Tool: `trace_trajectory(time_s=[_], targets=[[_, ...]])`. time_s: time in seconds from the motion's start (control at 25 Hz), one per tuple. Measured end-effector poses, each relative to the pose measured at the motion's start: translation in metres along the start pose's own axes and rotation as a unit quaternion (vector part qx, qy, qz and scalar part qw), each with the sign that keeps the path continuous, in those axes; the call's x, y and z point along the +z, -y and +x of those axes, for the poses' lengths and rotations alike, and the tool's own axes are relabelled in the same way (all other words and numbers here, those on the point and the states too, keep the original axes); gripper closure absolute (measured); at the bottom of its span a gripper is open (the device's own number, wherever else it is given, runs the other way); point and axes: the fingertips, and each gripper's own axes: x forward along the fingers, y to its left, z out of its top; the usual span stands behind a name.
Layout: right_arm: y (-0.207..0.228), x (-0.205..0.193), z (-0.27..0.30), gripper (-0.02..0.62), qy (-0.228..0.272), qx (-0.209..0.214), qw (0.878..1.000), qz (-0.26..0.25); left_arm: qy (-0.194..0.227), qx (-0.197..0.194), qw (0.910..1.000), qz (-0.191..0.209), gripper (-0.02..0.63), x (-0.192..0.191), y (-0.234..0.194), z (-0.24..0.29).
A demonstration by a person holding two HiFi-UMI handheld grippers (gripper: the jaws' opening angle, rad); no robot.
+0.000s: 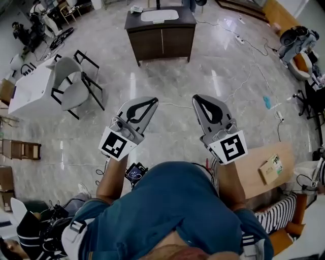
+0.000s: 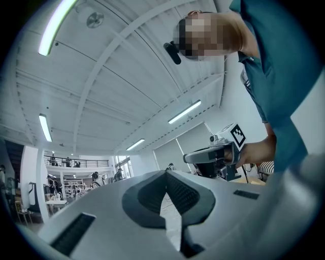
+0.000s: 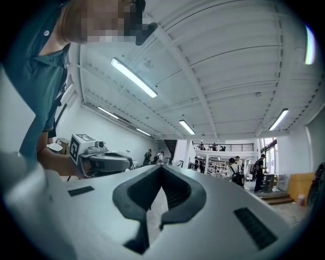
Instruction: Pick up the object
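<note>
My left gripper (image 1: 152, 100) is held out in front of the person's chest, level above the marble floor, jaws shut with nothing between them. My right gripper (image 1: 197, 98) is beside it at the same height, also shut and empty. In the left gripper view the closed left gripper (image 2: 166, 173) points across a large hall, and the right gripper (image 2: 216, 155) shows at the right. In the right gripper view the closed right gripper (image 3: 161, 167) faces the hall, with the left gripper (image 3: 99, 159) at the left. No object lies at either gripper.
A dark wooden cabinet (image 1: 161, 39) with a white tray (image 1: 159, 15) on top stands ahead. Grey chairs (image 1: 76, 86) and a white table (image 1: 31, 91) stand at the left. A wooden table (image 1: 264, 170) holding a small box (image 1: 271, 168) is at the right. Cables (image 1: 244, 81) run over the floor.
</note>
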Motion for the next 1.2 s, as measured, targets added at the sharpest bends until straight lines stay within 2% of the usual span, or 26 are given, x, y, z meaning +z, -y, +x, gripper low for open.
trace_trajectory(time_s=[0.24, 0.6, 0.92, 1.2], targets=[[0.011, -0.008, 0.007, 0.581, 0.001, 0.015, 1.0, 0.0, -0.017, 0.016, 0.9997, 0.0, 0.601, -0.017, -0.007, 0.007], [0.074, -0.02, 0.039, 0.581, 0.006, 0.059, 0.998, 0.004, -0.025, 0.058, 0.998, -0.006, 0.601, -0.025, -0.041, 0.063], [0.136, -0.047, 0.039, 0.581, 0.02, 0.07, 0.997, 0.02, -0.053, 0.061, 0.9967, 0.005, 0.601, -0.047, -0.042, 0.124], [0.163, -0.06, 0.054, 0.581, 0.016, 0.071, 0.997, 0.037, -0.068, 0.053, 0.9962, 0.011, 0.601, -0.054, -0.059, 0.149]])
